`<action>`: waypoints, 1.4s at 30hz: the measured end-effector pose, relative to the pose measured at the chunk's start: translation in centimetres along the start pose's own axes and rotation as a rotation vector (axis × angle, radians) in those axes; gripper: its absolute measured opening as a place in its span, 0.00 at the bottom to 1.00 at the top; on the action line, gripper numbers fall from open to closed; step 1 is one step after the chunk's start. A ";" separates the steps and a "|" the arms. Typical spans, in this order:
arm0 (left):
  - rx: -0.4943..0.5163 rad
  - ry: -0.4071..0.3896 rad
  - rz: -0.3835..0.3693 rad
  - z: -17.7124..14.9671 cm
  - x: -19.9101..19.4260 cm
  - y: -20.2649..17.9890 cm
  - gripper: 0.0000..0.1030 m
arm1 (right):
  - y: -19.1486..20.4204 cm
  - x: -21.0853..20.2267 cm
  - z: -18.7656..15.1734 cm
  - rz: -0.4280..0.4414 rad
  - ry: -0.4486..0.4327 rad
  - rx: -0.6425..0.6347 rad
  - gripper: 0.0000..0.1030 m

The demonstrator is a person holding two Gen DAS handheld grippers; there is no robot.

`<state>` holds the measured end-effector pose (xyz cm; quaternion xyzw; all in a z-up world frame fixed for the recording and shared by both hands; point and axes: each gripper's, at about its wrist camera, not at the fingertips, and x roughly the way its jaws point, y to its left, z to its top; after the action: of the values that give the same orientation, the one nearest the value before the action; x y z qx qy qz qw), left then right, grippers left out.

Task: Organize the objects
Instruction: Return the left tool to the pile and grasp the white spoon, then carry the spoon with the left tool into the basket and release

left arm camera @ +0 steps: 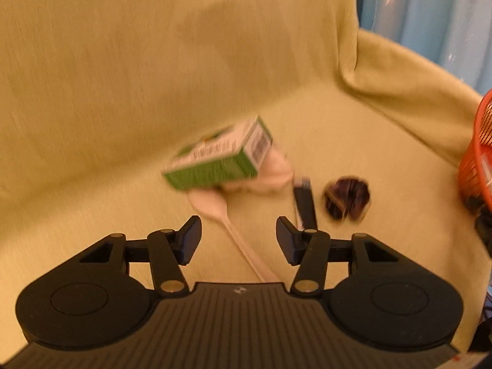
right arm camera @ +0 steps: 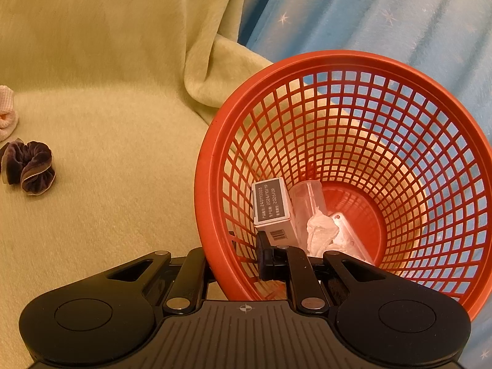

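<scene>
On the yellow-green sofa cover (left arm camera: 123, 92) lie a green and white box (left arm camera: 218, 156), a pale pink cloth (left arm camera: 276, 175) under it, a cream plastic spoon (left arm camera: 212, 203), a thin black stick (left arm camera: 304, 203) and a dark velvet scrunchie (left arm camera: 347, 196). My left gripper (left arm camera: 238, 227) hovers open just short of them; the spoon's handle runs below the gap, untouched. My right gripper (right arm camera: 230, 261) is shut on the near wall of the red mesh basket (right arm camera: 212, 153), one finger outside and one inside. In the basket are a grey and white box (right arm camera: 270, 209), a clear cup (right arm camera: 307, 196) and crumpled tissue (right arm camera: 321, 230).
The basket (left arm camera: 476, 153) stands at the right edge of the left wrist view, by the sofa arm. A blue starred fabric (right arm camera: 369, 15) hangs behind it. The right wrist view also shows the scrunchie (right arm camera: 29, 166) and pink cloth (right arm camera: 7, 110) far left.
</scene>
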<state>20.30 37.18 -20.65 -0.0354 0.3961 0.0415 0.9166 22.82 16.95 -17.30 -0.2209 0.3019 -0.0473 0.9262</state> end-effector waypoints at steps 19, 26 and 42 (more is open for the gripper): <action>-0.016 0.078 -0.018 -1.5 3.0 0.9 0.04 | 0.1 -0.6 -0.4 -0.001 0.001 -0.010 0.10; 0.122 0.137 -0.135 -4.1 0.1 -0.5 0.05 | 0.1 -0.6 -0.4 0.000 0.001 -0.011 0.10; 0.206 0.090 -0.031 -4.9 0.3 -1.4 0.04 | 0.2 -0.6 -0.3 0.000 0.001 -0.010 0.10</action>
<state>17.10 35.27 -24.20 0.0511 0.4386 -0.0152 0.8971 22.14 17.13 -17.29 -0.2255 0.3025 -0.0459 0.9250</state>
